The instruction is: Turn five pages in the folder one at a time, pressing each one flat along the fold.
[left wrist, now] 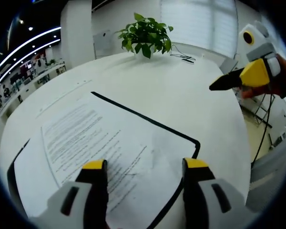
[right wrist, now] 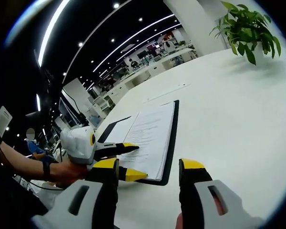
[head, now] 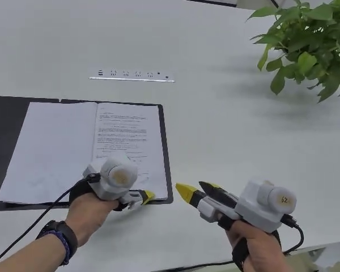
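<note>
Where the black folder (head: 3,141) lies open on the white tabletop (head: 232,130), we find it at the left of the head view, its spine running away from us. A blank white sheet (head: 56,150) is spread across its left half. A printed sheet (head: 127,139) covered in lines of small text lies flat on its right half, with the folder's dark border showing along the right and near edges.

The left gripper (left wrist: 145,164) is at the near right corner of that printed sheet with its yellow-tipped jaws spread apart. In the right gripper view one tip reaches over the paper and the other sits by the folder's near edge. We cannot tell whether either tip presses on the page.

The right gripper (right wrist: 150,163) is held above the bare table just to the right of the folder and apart from it. Its jaws are also open and nothing is between them.

A dark wristband (head: 59,231) circles the left wrist, and a black cable (head: 28,229) trails from that gripper. Beyond the folder a silver socket strip (head: 131,75) is set into the table, and a green leafy plant (head: 311,39) stands at the far right.
</note>
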